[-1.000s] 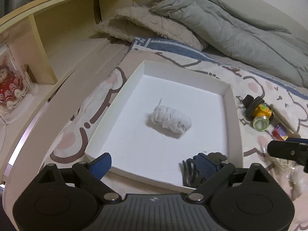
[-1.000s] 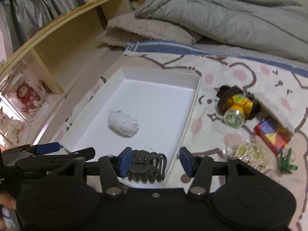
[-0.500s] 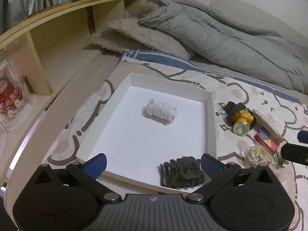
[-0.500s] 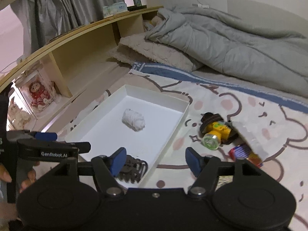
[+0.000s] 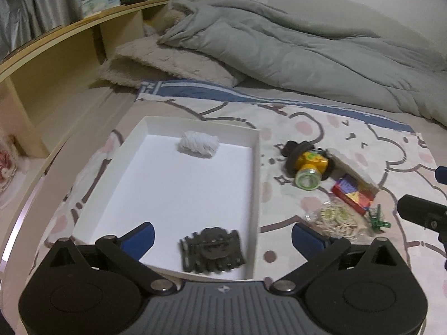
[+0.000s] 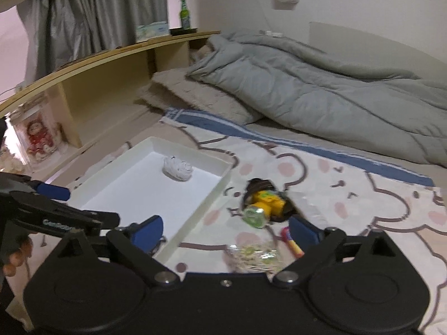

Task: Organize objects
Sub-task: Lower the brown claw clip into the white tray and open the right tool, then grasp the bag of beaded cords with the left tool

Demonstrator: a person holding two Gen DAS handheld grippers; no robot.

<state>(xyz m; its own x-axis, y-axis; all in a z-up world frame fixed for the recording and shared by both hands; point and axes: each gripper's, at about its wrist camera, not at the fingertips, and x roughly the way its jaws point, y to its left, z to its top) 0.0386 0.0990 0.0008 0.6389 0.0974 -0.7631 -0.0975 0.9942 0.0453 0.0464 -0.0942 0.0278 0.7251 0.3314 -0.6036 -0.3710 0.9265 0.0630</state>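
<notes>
A white tray (image 5: 255,167) lies on the patterned bed sheet. It holds a white rolled cloth (image 5: 199,144) near its far wall and a black hair claw (image 5: 212,249) in its near right corner. My left gripper (image 5: 223,237) hangs open above the claw without touching it. My right gripper (image 6: 225,230) has its jaws opening, and no thing is pressed between them. Under it on the sheet lie a clear bag of pale bits (image 6: 252,254), a yellow headlamp (image 6: 265,202) and a red box (image 6: 292,241). The tray (image 6: 212,192) and cloth (image 6: 178,168) lie to its left.
A grey duvet (image 5: 293,53) and a fluffy pillow (image 5: 167,64) fill the far side of the bed. A wooden shelf unit (image 5: 69,64) runs along the left. A small green clip (image 5: 377,220) lies beside the bag (image 5: 339,220). A hand (image 6: 14,254) shows at the left edge.
Both grippers have pulled back and risen, so more of the bed shows. The right jaws have spread wide, away from the black hair claw, which stays in the tray's near corner.
</notes>
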